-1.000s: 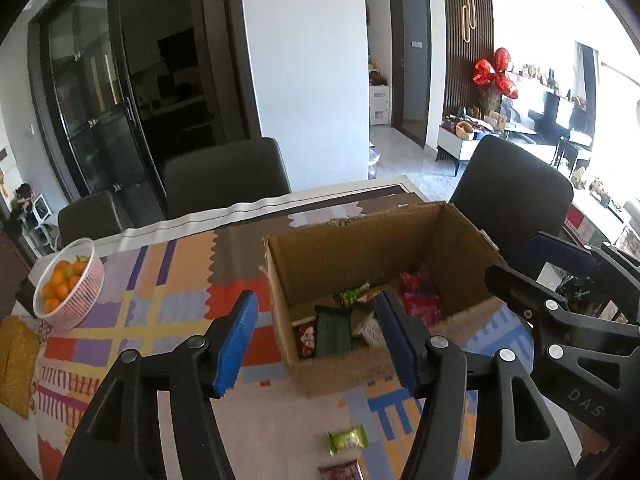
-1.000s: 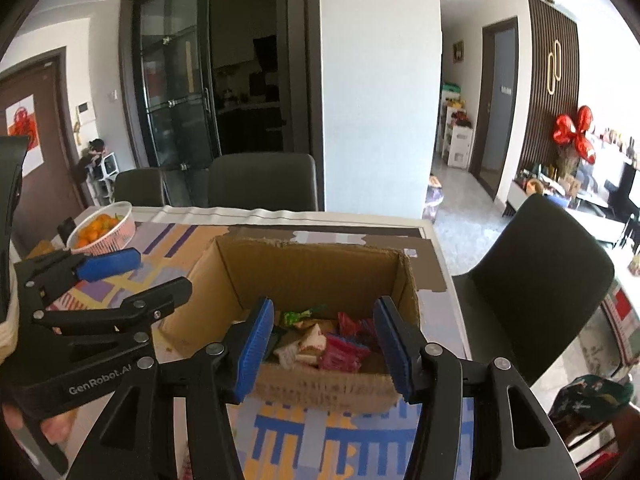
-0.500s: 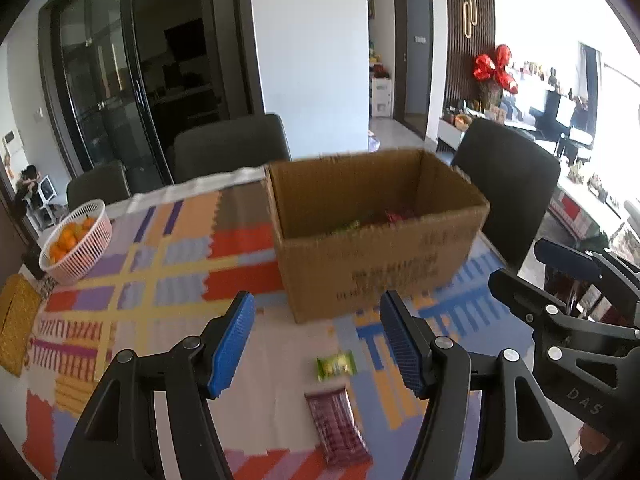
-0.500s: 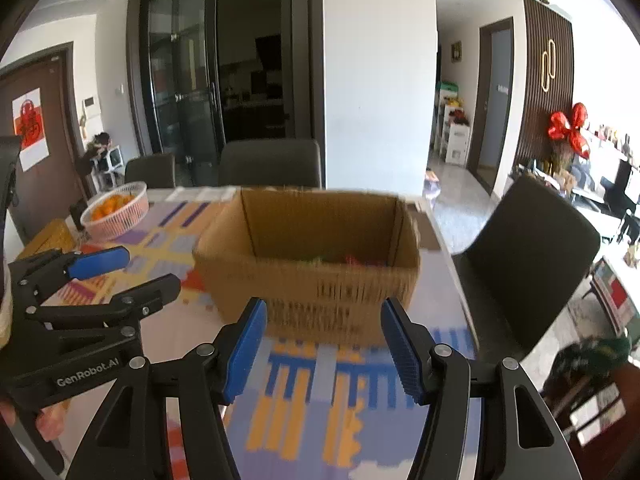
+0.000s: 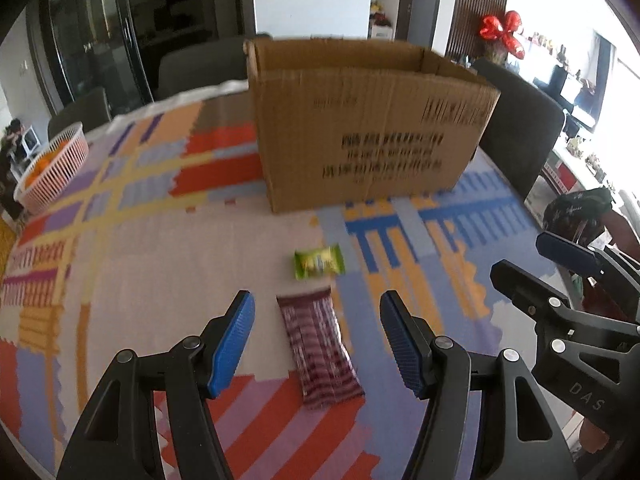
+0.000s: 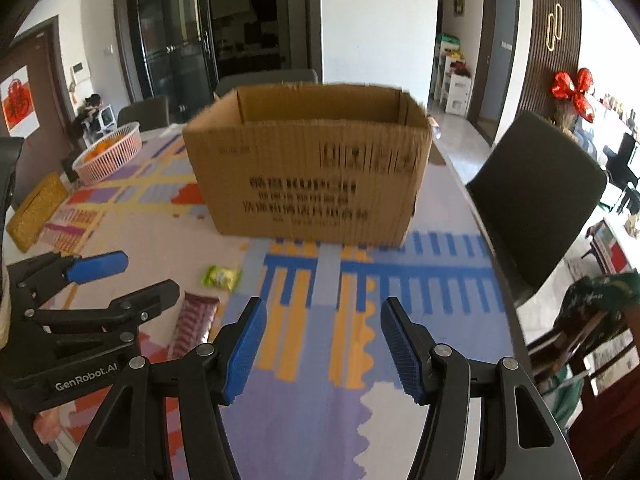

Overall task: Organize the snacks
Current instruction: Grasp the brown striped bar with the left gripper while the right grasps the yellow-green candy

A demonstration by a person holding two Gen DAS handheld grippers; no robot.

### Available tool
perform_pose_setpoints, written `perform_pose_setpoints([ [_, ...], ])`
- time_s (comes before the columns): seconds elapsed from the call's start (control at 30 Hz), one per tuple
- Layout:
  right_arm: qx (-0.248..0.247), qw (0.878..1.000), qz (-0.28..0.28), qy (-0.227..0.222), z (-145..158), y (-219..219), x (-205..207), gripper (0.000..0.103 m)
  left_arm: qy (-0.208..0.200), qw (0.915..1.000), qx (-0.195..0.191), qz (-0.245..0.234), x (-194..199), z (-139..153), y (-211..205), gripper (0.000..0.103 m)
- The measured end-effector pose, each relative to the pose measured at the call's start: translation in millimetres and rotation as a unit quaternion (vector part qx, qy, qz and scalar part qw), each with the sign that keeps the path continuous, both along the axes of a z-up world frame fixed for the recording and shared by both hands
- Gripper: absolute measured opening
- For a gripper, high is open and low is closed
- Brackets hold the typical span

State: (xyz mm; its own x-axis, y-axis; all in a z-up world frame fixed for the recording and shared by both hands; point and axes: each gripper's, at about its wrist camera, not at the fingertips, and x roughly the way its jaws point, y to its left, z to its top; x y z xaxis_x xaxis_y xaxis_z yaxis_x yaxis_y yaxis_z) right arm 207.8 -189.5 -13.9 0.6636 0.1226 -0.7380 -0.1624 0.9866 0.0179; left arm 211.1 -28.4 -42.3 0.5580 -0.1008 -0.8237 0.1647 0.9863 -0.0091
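Observation:
An open cardboard box [image 5: 368,128] stands on the patterned tablecloth; it also shows in the right wrist view [image 6: 312,168]. Its contents are hidden from here. A dark red striped snack packet [image 5: 318,346] lies flat on the cloth between the fingers of my left gripper [image 5: 318,342], which is open and empty just above it. A small green snack packet [image 5: 319,262] lies just beyond it. My right gripper [image 6: 322,346] is open and empty over bare cloth, to the right of both packets [image 6: 197,318] [image 6: 221,277].
A pink basket of oranges [image 5: 52,168] stands at the far left, with a yellow cloth [image 6: 36,210] near it. Dark chairs [image 6: 536,196] surround the table. The table edge runs along the right [image 6: 500,280].
Both grippers have dropped from above the box down and back toward the near side of the table. The left one now straddles the red striped packet. Both stayed open.

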Motion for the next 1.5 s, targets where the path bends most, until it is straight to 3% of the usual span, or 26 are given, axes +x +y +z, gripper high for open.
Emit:
perform_pose_setpoints([
  [0.27, -0.009, 0.999, 0.001, 0.050, -39.0, 6.9, -2.6, 0.060, 0.044, 0.9990, -0.011, 0.003, 1.9, -41.2, 4.2, 0.063],
  [0.6, -0.011, 0.997, -0.010, 0.082, -65.4, 7.4, 2.1, 0.060, 0.066, 0.9975, 0.010, 0.021, 9.7, -72.2, 1.2, 0.059],
  [0.7, -0.010, 0.996, -0.012, 0.085, -67.6, 7.0, 3.2, 0.060, 0.057, 0.9979, 0.019, 0.024, 8.4, -72.3, -2.4, 0.055],
  [0.77, -0.007, 0.996, -0.012, 0.088, -69.0, 6.7, 4.0, 0.061, 0.054, 0.9982, 0.011, 0.024, 6.3, -71.5, -3.2, 0.043],
  [0.97, 0.002, 0.996, -0.011, 0.091, -70.1, 8.2, 6.7, 0.061, 0.046, 0.9987, -0.005, 0.022, 3.7, -68.9, 0.8, 0.036],
  [1.27, 0.010, 0.996, 0.022, 0.085, -70.5, 28.1, 17.2, 0.061, 0.018, 0.9984, -0.014, 0.052, 1.2, -48.4, 27.6, 0.035],
  [1.5, 0.013, 0.992, 0.091, 0.092, -68.8, 57.8, 44.6, 0.060, 0.005, 0.9960, -0.019, 0.087, 2.2, -39.4, 54.4, 0.035],
])
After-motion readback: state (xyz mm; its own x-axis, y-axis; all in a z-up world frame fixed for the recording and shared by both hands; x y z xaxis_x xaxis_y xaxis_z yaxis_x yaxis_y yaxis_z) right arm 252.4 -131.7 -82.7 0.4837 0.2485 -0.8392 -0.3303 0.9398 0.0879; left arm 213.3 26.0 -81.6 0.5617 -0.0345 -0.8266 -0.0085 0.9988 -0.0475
